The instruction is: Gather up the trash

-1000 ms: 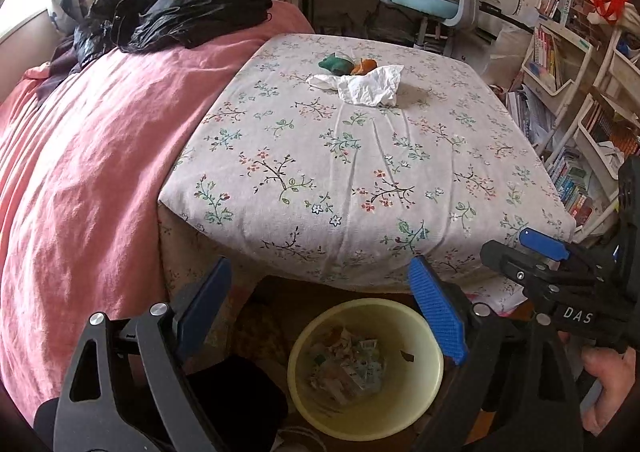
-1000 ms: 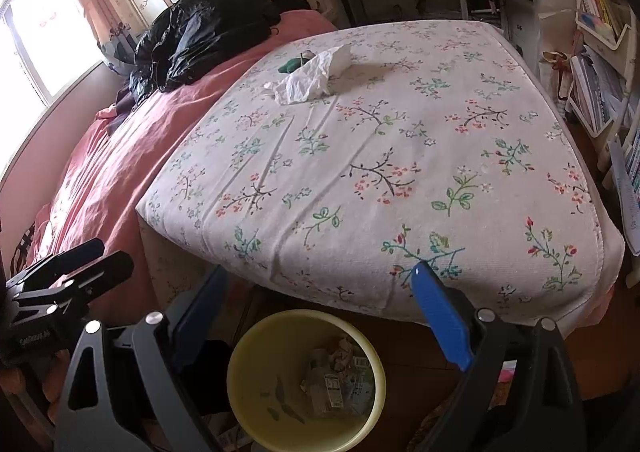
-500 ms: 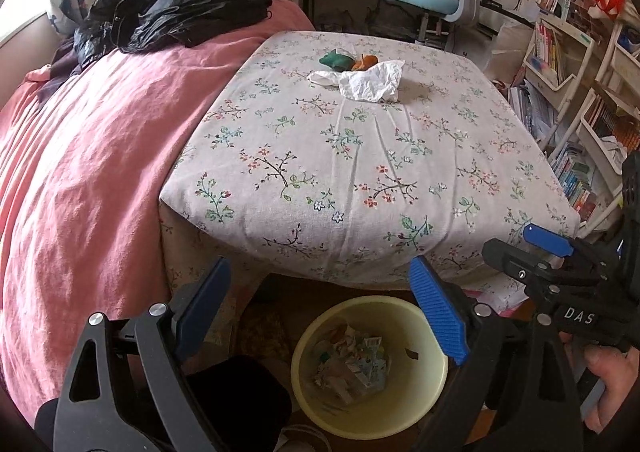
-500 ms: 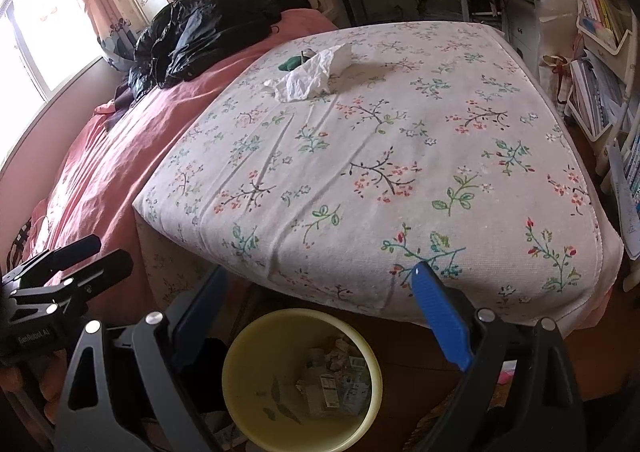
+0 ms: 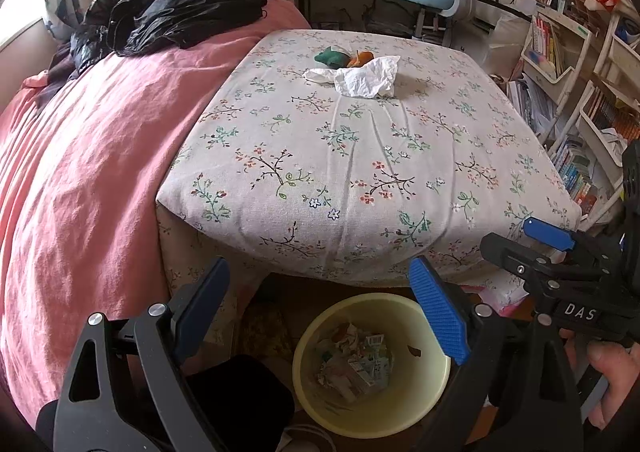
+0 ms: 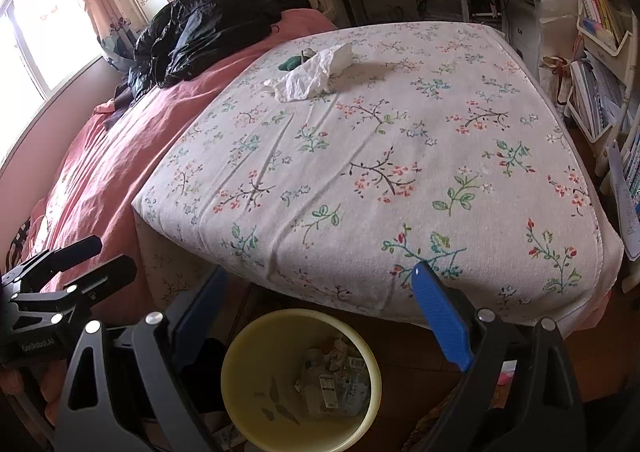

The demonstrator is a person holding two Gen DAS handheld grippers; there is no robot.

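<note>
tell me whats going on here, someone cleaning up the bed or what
A person holds a gripper in each hand near the foot of a bed, collecting trash. The left gripper and right gripper are both open and empty, above a yellow bin on the floor that already holds scraps. A crumpled white tissue with a green wrapper and an orange wrapper lies on the floral sheet, not yet picked up.

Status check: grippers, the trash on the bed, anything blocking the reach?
Left gripper and right gripper open, empty, above the yellow bin. Crumpled tissue, green wrapper and orange wrapper far across the floral sheet. Path clear.
</note>
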